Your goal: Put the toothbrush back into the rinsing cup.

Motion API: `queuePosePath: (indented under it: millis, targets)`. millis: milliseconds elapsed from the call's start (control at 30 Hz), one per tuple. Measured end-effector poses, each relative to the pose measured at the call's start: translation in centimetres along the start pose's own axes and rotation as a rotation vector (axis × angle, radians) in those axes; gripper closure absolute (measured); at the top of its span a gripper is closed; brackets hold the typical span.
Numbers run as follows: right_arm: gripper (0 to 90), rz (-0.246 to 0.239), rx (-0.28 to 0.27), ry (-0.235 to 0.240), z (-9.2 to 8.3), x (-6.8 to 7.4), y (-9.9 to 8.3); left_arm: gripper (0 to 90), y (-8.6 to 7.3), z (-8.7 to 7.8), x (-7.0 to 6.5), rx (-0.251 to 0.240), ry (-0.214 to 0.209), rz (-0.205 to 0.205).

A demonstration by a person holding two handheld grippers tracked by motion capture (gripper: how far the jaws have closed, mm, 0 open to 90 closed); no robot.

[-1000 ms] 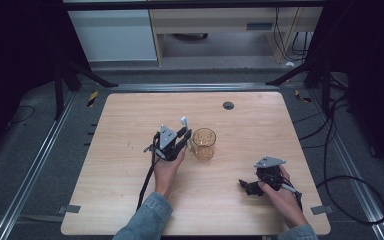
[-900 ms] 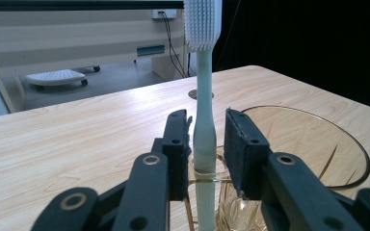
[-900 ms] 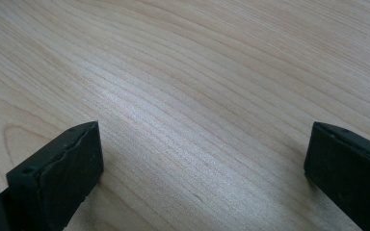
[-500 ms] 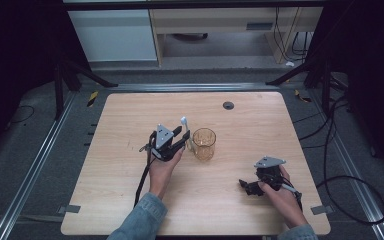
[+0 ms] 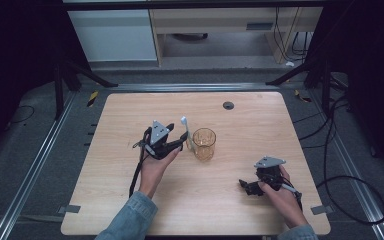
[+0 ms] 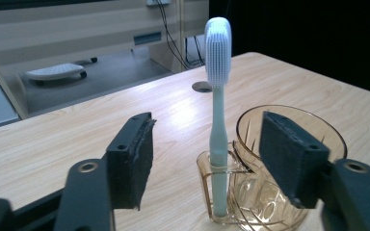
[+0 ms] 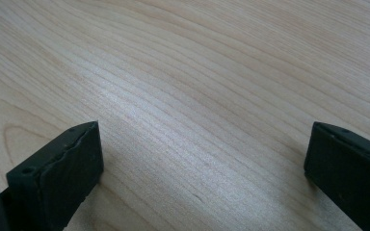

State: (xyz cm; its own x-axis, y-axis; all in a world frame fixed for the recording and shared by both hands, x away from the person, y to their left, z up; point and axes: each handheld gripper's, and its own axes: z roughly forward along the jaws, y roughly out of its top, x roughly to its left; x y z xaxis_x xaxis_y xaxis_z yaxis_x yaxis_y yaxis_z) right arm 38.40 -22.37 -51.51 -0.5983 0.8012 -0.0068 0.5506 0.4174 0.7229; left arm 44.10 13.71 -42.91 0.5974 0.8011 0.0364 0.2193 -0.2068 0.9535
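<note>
Amber cup, high view: see-through amber plastic tumbler (image 5: 203,143) sits about mid-way on the light wooden table (image 5: 260,120), and I'll place everything else off it.
Toothbrush, high view: pale mint toothbrush with a white head (image 5: 186,131) stands right at the cup's left side, head up.
Left gripper, high view: black left gripper (image 5: 179,141) just left of the cup, held in the left hand (image 5: 155,167), tips reaching toward the brush.
Right gripper, high view: black right gripper (image 5: 247,187) well off from the cup, toward the near right part of the table, held low in the right hand (image 5: 277,192).
Hole, high view: small round dark grommet (image 5: 228,105) beyond the cup, near the far edge.
Left gripper view: jaws spread wide, gripping nothing. The toothbrush (image 6: 218,120) stands upright between them in a little side holder fused to the cup (image 6: 279,192), and neither pad touches it. The right-hand pad overlaps the cup's rim from this angle; can't tell if it's touching.
Right gripper view: jaws wide apart, nothing between them but bare wood grain of the table (image 7: 212,86), pretty close up.
</note>
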Motion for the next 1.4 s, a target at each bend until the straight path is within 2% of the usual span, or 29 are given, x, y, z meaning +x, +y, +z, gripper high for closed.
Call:
queuePosePath:
  millis: [67, 167, 533, 833, 1000, 1233, 1400]
  targets:
    - [0.4, 0.000, 0.000, 0.000, 0.0, 0.0, 0.0, 33.3, 0.2, 0.0, -0.1, 0.023, -0.020, 0.004]
    - [0.4, 0.000, 0.000, 0.000, 0.0, 0.0, 0.0, 28.8, 0.4, -0.1, -0.3, 0.069, -0.039, 0.033]
    - [0.4, 0.000, 0.000, 0.000, 0.0, 0.0, 0.0, 19.3, 0.7, -0.6, -0.4, 0.142, -0.076, 0.039]
    - [0.4, 0.000, 0.000, 0.000, 0.0, 0.0, 0.0, 14.4, 0.8, -1.3, -0.2, 0.223, -0.116, 0.053]
    - [0.4, 0.000, 0.000, -0.001, 0.0, 0.0, 0.0, 12.7, 0.7, -1.3, -0.1, 0.268, -0.123, 0.058]
    - [0.4, 0.000, 0.000, -0.001, 0.0, 0.0, 0.0, 11.1, 0.6, -1.4, 0.1, 0.310, -0.123, 0.043]
    - [0.4, 0.000, 0.000, -0.001, 0.0, 0.0, 0.0, 9.7, 0.3, -1.5, 0.1, 0.360, -0.126, 0.040]
